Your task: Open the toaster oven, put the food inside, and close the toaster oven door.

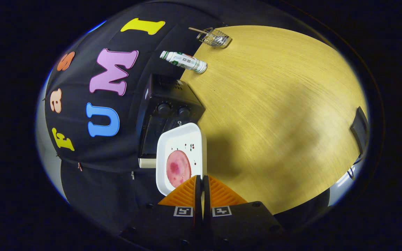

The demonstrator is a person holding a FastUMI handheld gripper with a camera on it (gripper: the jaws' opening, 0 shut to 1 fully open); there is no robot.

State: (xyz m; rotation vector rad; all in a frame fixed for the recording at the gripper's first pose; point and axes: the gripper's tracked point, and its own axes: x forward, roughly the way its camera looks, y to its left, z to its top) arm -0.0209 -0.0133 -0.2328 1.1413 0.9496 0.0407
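Black cloth forms the booth wall at nine o'clock, and a pale wood-grain table point(274, 115) spreads from the centre out toward three o'clock.

Against the cloth stands one black toaster oven point(166, 115), at about eleven o'clock from the fingertips; it has two round knobs point(163, 109), and no writing on it can be read. Whether its door is open or closed cannot be told from this angle.

One white square plate point(180, 139) sits just ahead of the fingers and overlaps the oven's front. It carries one round pink slice of food point(178, 168) and a few small dark cherry-like prints.

One gripper point(202, 178) shows at six o'clock, its two orange ribbed fingers point(183, 195) nearly together, with the plate's near edge pinched in the thin gap between them. Each finger base bears one black-and-white square marker.

Farther off at twelve o'clock lies one white bottle point(183, 61) on its side at the table's edge; its green and dark label text is too small to read. Beyond it, one small wire basket point(215, 37) with a wooden handle rests on the table.

At three o'clock, one dark flat object point(359, 129) sits at the table's far edge, too unclear to identify.
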